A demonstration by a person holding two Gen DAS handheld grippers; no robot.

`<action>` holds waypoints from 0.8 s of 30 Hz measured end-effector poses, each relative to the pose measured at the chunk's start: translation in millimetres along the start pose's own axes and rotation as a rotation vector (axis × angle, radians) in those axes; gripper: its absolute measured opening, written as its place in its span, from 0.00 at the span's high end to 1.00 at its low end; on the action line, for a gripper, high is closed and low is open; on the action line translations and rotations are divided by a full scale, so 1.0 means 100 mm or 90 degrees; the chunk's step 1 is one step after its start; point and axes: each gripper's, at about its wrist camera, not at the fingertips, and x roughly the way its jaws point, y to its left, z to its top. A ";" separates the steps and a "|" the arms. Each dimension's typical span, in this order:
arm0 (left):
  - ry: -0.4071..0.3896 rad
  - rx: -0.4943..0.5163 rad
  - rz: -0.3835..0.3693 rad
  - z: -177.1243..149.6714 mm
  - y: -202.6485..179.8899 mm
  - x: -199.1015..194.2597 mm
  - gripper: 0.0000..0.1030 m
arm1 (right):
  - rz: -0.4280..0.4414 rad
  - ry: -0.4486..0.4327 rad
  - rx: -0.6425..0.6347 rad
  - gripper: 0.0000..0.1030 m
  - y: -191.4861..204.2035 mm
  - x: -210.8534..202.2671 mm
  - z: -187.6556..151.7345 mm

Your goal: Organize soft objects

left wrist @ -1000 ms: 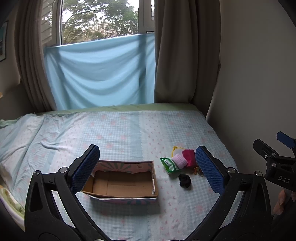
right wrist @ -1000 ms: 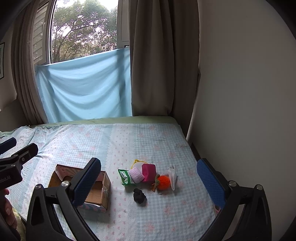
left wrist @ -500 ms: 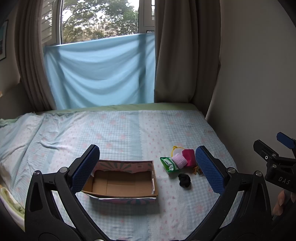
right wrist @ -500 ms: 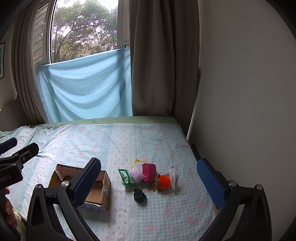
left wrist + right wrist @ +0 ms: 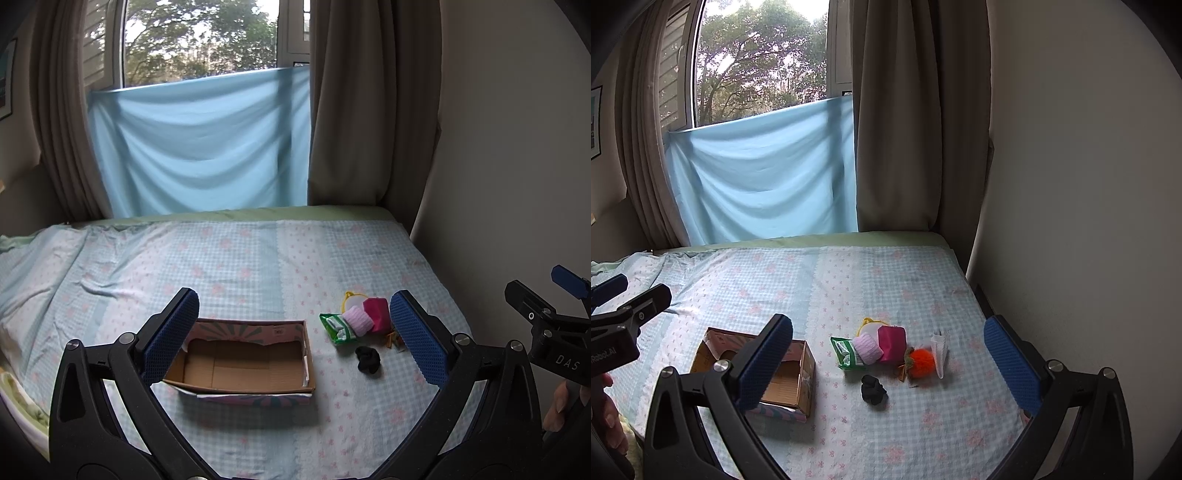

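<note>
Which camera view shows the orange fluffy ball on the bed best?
The right wrist view. There the orange fluffy ball lies in full sight between the pink pouch and a white cone. In the left wrist view the left gripper's right finger covers it almost fully; only a small orange bit shows.

Bed: pale blue checked sheet with pink flowers [image 5: 258,258], smooth, slightly rumpled at left.
Window: light blue cloth [image 5: 199,144] hung across its lower part; trees outside.
Curtains: grey-brown drapes [image 5: 916,118] either side.
Wall: plain cream wall [image 5: 1089,166], right.
</note>
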 end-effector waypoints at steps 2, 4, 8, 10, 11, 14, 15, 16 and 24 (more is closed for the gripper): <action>-0.001 0.000 -0.001 0.00 0.01 0.00 0.00 | 0.000 0.000 0.000 0.00 0.00 0.00 -0.01; -0.001 0.000 -0.002 0.00 0.01 0.00 0.00 | 0.000 0.000 0.000 0.00 0.01 0.00 0.00; -0.002 0.000 -0.005 0.00 0.02 0.00 0.00 | -0.002 0.001 0.001 0.00 0.01 -0.01 -0.01; -0.002 0.001 -0.007 0.00 0.02 0.01 0.00 | -0.003 0.001 0.001 0.00 0.03 -0.01 -0.01; -0.002 0.001 -0.008 0.00 0.02 0.01 0.00 | -0.003 0.001 0.002 0.00 0.03 -0.02 -0.01; -0.002 0.003 -0.010 0.00 0.04 0.01 0.00 | -0.004 0.001 0.002 0.00 0.04 -0.02 -0.02; -0.002 0.003 -0.011 0.00 0.04 0.01 0.00 | -0.003 0.001 0.002 0.00 0.04 -0.02 -0.02; -0.002 0.003 -0.012 0.00 0.05 0.01 0.00 | -0.003 0.001 0.002 0.00 0.04 -0.02 -0.01; -0.003 0.005 -0.014 0.00 0.11 0.00 0.00 | -0.006 -0.002 0.005 0.00 0.13 -0.03 -0.02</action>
